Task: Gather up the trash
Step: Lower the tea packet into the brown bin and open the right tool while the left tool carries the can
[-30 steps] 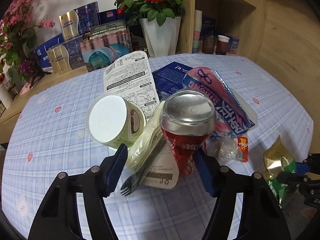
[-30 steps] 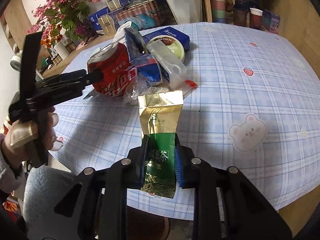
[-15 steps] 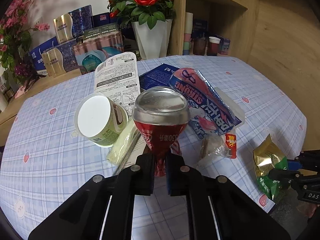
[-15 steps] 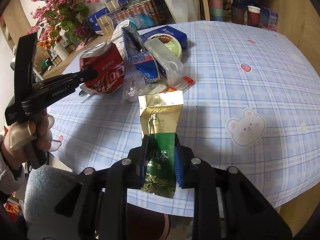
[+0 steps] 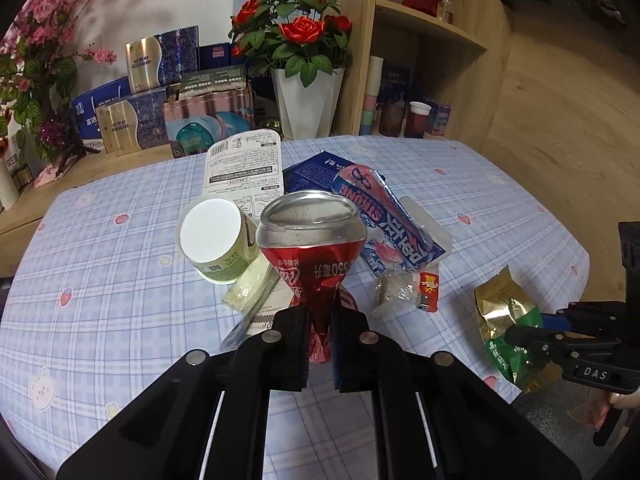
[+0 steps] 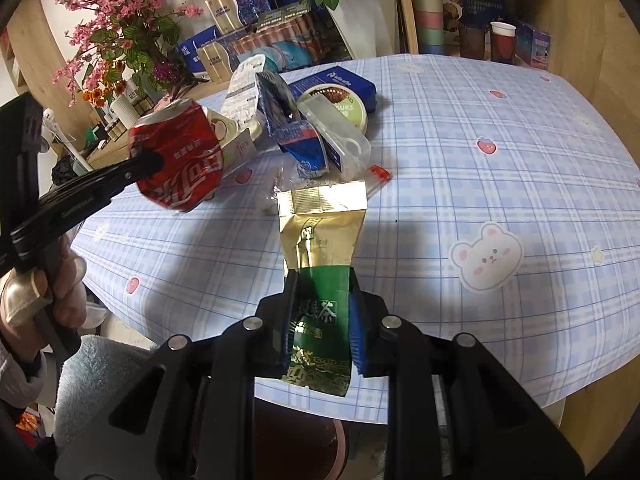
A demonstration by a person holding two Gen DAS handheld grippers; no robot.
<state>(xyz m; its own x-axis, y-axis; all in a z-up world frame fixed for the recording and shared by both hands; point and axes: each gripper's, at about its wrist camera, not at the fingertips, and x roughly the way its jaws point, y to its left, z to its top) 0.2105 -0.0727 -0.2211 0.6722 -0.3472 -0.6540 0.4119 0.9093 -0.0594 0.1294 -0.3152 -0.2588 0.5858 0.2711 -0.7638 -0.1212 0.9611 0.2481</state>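
Two grips are live at once. The left gripper [image 5: 320, 344] has its fingers clamped hard on the can [image 5: 312, 248], crushing the lower body to a narrow wedge while the silver top flares wide above. In the right wrist view the can hangs clear of the surface [image 6: 480, 184], at about 10 o'clock from the pile. The right gripper [image 6: 320, 320] has its fingers closed on the green end of the tea packet [image 6: 320, 264], the gold end sticking out ahead over the surface's near edge.

Now, carrying the can well: it looks top-heavy in this pinch, with the crushed metal as the only purchase, so a smooth, unhurried carry is the safe call, no quick wrist rolls. The opening points up and away from the camera; I'd judge it wise to keep it that way in case dregs remain, though none can be seen.

The cup [image 5: 216, 240], at 9 o'clock of the can in the left wrist view, and the blue wrapper [image 5: 396, 224], at 3 o'clock, both sit close. Lift a little more before swinging sideways, or the can may clip one.

No bin shows in either view, so where to drop is unclear.
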